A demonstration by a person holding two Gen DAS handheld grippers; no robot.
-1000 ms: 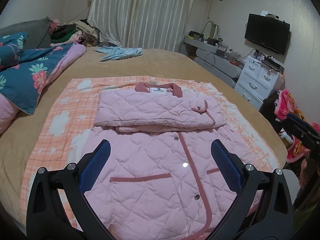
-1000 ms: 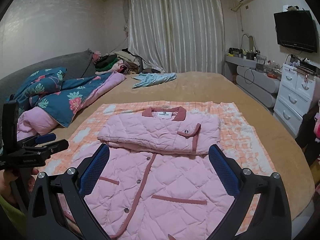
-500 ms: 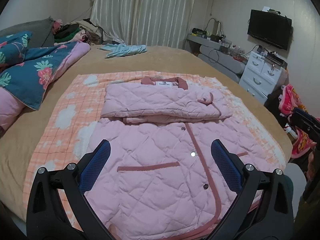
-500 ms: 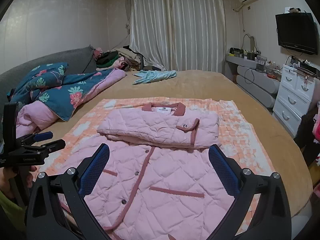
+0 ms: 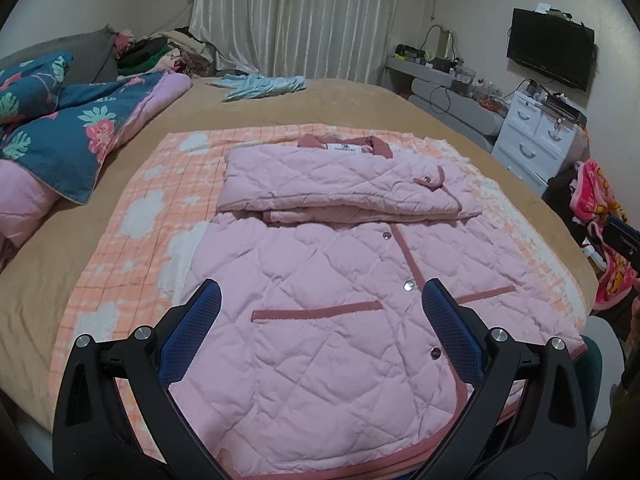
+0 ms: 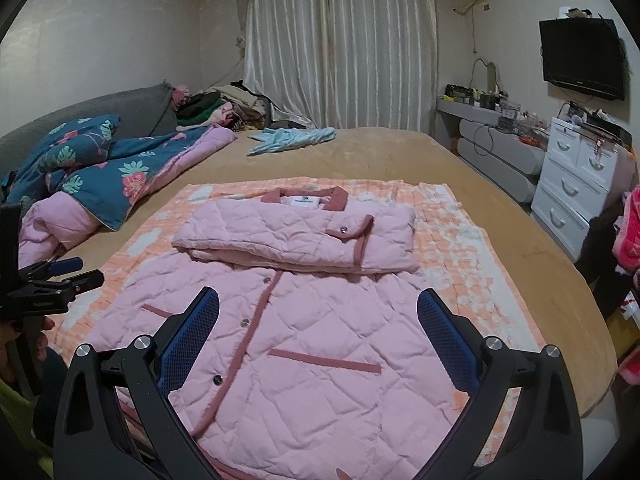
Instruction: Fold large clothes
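A pink quilted jacket (image 5: 332,304) (image 6: 304,332) with dark pink trim lies front up on an orange checked blanket (image 5: 160,216) (image 6: 460,240) on the bed. Its sleeves lie folded across the chest as a band (image 5: 336,184) (image 6: 296,236) below the collar. My left gripper (image 5: 320,300) is open, raised over the jacket's lower part near the hem, with nothing between its blue pads. My right gripper (image 6: 318,302) is open too, above the lower front. The left gripper (image 6: 52,280), held by a hand, shows at the left edge of the right wrist view.
A floral blue quilt (image 5: 60,128) (image 6: 112,168) is heaped on the bed's left. A light blue garment (image 5: 260,84) (image 6: 292,138) lies at the far end. A white drawer unit (image 5: 540,136) (image 6: 580,184) and wall television (image 5: 550,54) stand right. Bright pink cloth (image 5: 600,208) hangs beside the bed.
Both grippers have pulled back and tilted up a little, so the jacket sits lower and further in view. The jacket has not moved. Both stay open.
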